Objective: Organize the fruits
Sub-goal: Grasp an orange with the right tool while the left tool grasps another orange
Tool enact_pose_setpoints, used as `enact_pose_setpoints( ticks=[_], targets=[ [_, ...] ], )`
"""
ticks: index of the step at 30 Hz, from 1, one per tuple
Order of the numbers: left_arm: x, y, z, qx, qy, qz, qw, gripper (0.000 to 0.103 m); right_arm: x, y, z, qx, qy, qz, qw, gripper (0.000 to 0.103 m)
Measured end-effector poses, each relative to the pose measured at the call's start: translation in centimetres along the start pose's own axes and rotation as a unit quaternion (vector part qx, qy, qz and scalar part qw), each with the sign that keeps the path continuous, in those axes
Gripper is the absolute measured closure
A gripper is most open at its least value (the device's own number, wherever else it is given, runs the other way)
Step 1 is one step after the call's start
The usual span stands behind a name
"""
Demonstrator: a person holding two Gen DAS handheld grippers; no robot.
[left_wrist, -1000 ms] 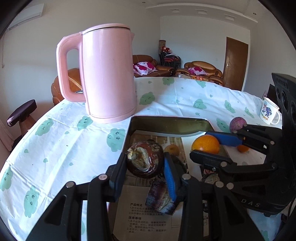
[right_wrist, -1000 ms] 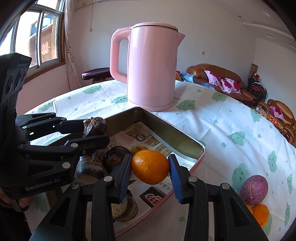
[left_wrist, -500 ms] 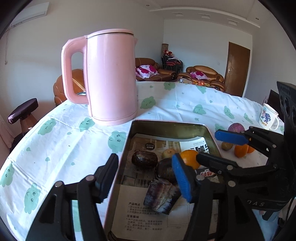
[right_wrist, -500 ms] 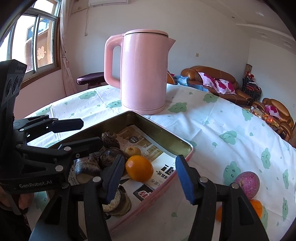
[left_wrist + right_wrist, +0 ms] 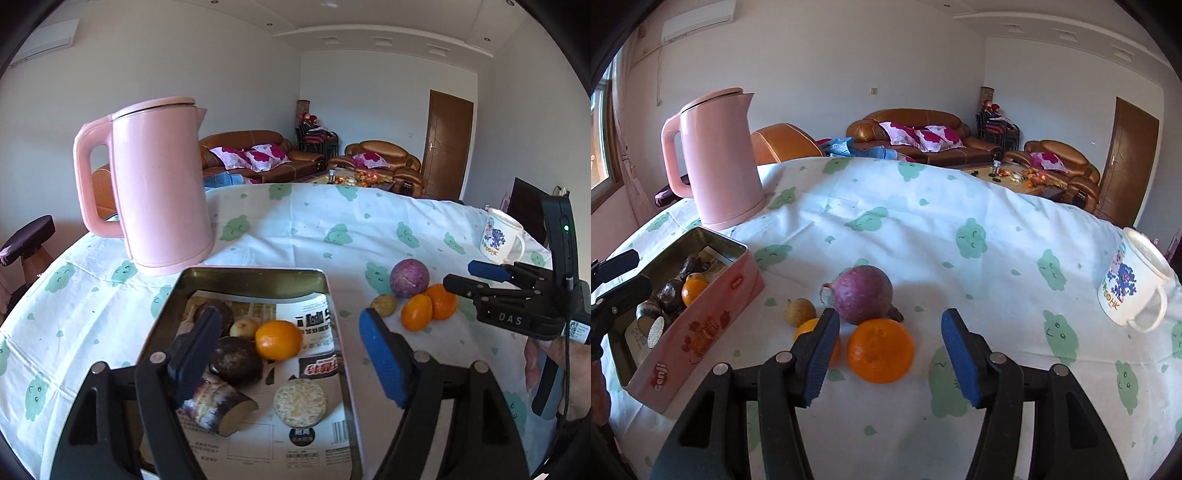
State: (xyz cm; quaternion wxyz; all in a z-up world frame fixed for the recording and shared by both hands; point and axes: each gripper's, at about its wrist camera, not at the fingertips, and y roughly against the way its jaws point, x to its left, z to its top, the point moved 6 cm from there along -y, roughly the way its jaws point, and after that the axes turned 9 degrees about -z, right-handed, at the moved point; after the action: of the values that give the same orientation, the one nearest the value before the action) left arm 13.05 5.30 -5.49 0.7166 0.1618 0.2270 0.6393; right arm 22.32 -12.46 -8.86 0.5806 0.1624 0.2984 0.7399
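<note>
A pink tin box (image 5: 330, 295) (image 5: 701, 317) on the table holds an orange (image 5: 278, 340), dark round fruits (image 5: 236, 360), a small yellowish fruit and a sugarcane piece. My left gripper (image 5: 291, 350) is open and empty above the tin. On the cloth to the tin's right lie a purple fruit (image 5: 862, 300), an orange (image 5: 881, 350), a second orange (image 5: 809, 328) and a small brown fruit (image 5: 799, 312). My right gripper (image 5: 888, 349) is open, its fingers either side of the nearer orange, a little above it.
A pink kettle (image 5: 159, 184) (image 5: 716, 158) stands behind the tin. A white printed mug (image 5: 1132, 280) (image 5: 500, 240) stands at the right. The table has a white cloth with green prints (image 5: 923, 221). Sofas and a door are behind.
Both grippers opened and let go: the dark fruit and the orange now lie in the tin. Both pulled back; the right one swung right to the loose fruits on the cloth.
</note>
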Motion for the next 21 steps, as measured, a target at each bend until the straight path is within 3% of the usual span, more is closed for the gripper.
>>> enact_pose_setpoints(
  ticks=[6,15,17,21],
  targets=[
    [-3.5,-1.3,0.1,0.009,-0.031,-0.011,0.9994,0.023,0.4,-1.5,-0.8,0.027,-0.001,0.030,0.999,0.044],
    [-5.6,-2.4,0.6,0.019,-0.044,-0.019,0.9987,0.023,0.8,-3.8,-1.7,0.084,-0.014,0.073,0.994,0.046],
    [-6.0,-2.7,0.6,0.023,-0.046,-0.024,0.9984,0.023,1.0,-3.7,-1.8,0.085,-0.012,0.087,0.992,0.053],
    [-6.8,-3.3,0.6,0.032,-0.051,-0.029,0.9977,0.023,0.3,-2.4,-1.6,0.056,-0.016,0.072,0.996,0.054]
  ],
)
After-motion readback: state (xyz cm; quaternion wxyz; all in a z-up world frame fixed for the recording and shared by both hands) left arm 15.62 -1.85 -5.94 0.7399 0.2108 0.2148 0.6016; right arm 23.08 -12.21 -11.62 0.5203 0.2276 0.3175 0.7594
